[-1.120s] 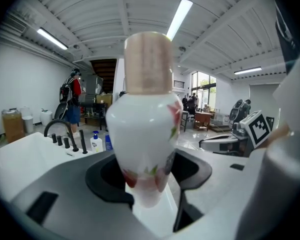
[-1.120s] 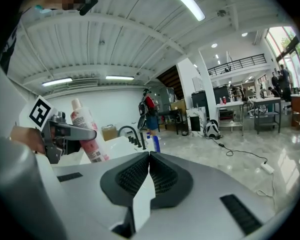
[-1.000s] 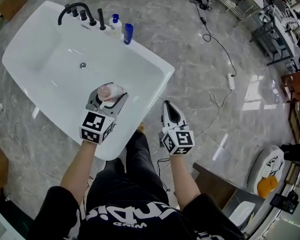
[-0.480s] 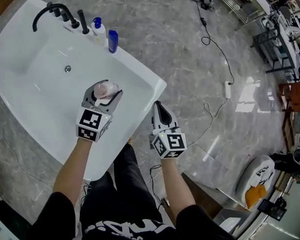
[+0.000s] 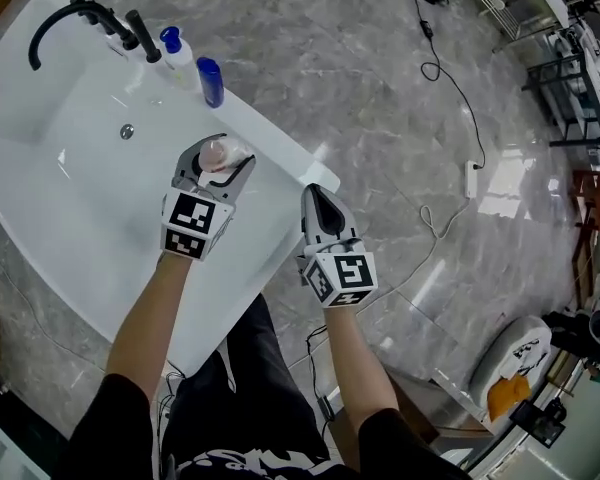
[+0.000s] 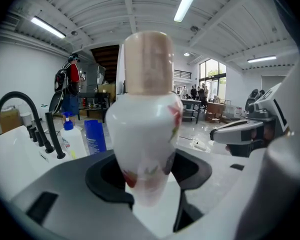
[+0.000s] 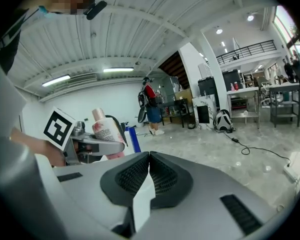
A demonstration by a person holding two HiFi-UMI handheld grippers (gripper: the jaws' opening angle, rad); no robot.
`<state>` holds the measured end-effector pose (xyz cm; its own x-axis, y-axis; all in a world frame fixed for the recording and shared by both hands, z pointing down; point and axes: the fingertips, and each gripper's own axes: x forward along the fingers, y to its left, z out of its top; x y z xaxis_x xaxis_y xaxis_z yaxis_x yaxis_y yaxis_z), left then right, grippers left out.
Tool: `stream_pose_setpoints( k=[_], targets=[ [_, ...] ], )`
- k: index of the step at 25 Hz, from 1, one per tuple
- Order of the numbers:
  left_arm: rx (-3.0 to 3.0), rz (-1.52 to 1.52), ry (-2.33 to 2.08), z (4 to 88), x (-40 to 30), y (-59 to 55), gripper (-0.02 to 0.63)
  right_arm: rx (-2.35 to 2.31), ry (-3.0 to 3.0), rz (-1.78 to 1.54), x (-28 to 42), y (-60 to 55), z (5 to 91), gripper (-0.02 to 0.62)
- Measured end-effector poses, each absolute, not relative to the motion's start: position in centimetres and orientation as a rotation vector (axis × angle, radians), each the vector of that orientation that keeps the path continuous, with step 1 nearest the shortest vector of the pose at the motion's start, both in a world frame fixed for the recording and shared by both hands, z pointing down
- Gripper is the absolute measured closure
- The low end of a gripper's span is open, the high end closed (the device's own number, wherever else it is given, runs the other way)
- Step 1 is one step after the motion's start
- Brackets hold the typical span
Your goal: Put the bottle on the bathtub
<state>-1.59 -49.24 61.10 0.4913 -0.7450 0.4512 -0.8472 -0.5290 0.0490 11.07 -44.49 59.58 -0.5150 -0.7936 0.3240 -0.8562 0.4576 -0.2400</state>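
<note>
My left gripper [image 5: 220,163] is shut on a white bottle [image 5: 218,154] with a pinkish cap and a flower print, held upright over the inside of the white bathtub [image 5: 270,208], near its right rim. In the left gripper view the bottle [image 6: 145,129] fills the middle, clamped between the jaws. In the right gripper view the bottle [image 7: 106,131] shows at the left. My right gripper [image 5: 318,206] hangs shut and empty just past the tub's corner, over its rim edge; its jaws [image 7: 149,159] meet with nothing between them.
On the tub's far rim stand a black faucet [image 5: 75,16], a white pump bottle [image 5: 175,53] and a blue bottle [image 5: 211,81]. The drain [image 5: 127,131] lies in the tub floor. A cable and power strip [image 5: 472,176] lie on the marble floor. A person stands far off.
Both grippers have moved forward along the tub towards the faucet end, the left one carrying the bottle. The right gripper now sits at the tub's corner. Both stay shut.
</note>
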Motion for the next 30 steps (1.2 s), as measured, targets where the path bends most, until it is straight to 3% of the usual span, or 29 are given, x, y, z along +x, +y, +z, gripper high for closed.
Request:
stream_pose_setpoints(
  k=[13,30],
  targets=[
    [2.458,0.628,-1.368,67.8,0.6,-56.6,0.362,1.462,-2.528,0.614,11.9,-50.5,64.5,0.571],
    [2.491,0.65,-1.384,68.3,1.7,-58.0,0.36,1.491,-2.507,0.653,12.9,-50.8,65.3,0.571]
  ],
)
